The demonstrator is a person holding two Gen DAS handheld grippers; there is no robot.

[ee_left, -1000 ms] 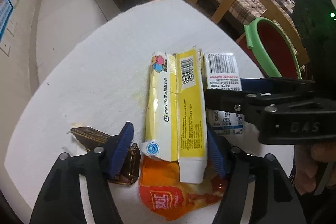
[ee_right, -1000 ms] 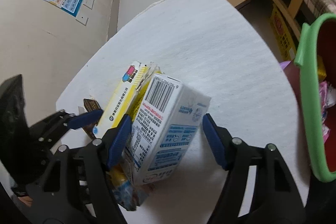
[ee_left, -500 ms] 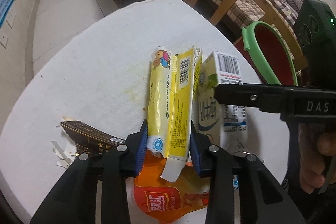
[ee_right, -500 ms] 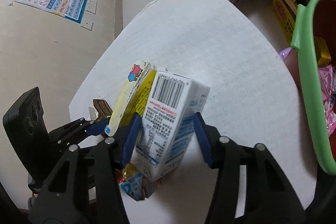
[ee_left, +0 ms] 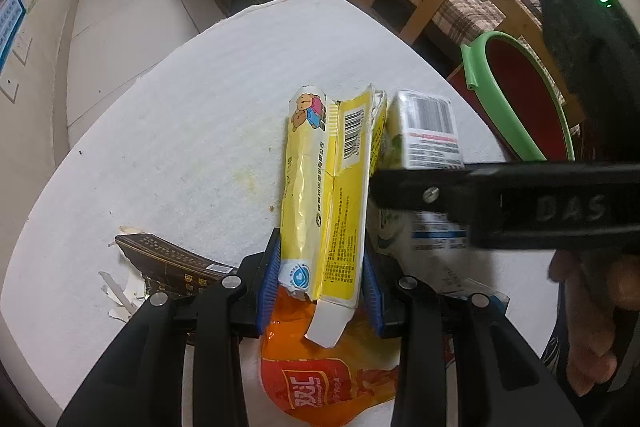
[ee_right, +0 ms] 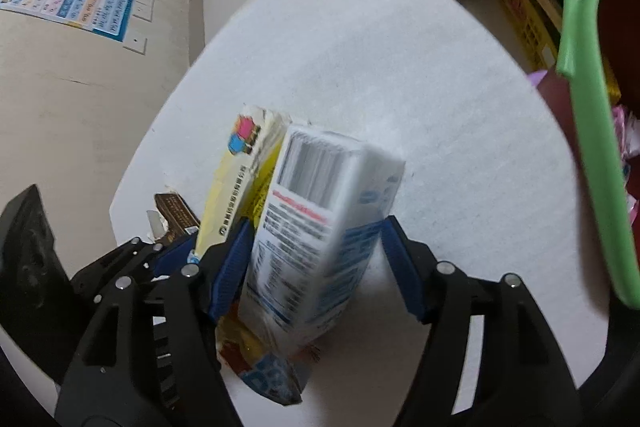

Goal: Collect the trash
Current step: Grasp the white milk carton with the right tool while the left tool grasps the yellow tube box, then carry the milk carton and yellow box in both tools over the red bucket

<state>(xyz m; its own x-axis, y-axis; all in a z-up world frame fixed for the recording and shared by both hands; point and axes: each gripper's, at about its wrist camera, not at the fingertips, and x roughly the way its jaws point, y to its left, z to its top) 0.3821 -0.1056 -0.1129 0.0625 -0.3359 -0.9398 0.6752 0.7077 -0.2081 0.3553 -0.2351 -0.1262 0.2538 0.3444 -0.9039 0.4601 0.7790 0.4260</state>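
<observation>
Glossy crinkled yellow wrapper (ee_left: pixel 320 211), printed cardboard carton (ee_right: pixel 316 243), matt ribbed white table cover (ee_left: pixel 224 99)

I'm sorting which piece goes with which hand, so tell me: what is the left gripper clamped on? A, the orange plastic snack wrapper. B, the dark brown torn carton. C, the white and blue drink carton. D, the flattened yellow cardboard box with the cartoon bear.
D: in the left wrist view the left gripper has its blue pads pressed against both sides of the flattened yellow cardboard box.
</observation>
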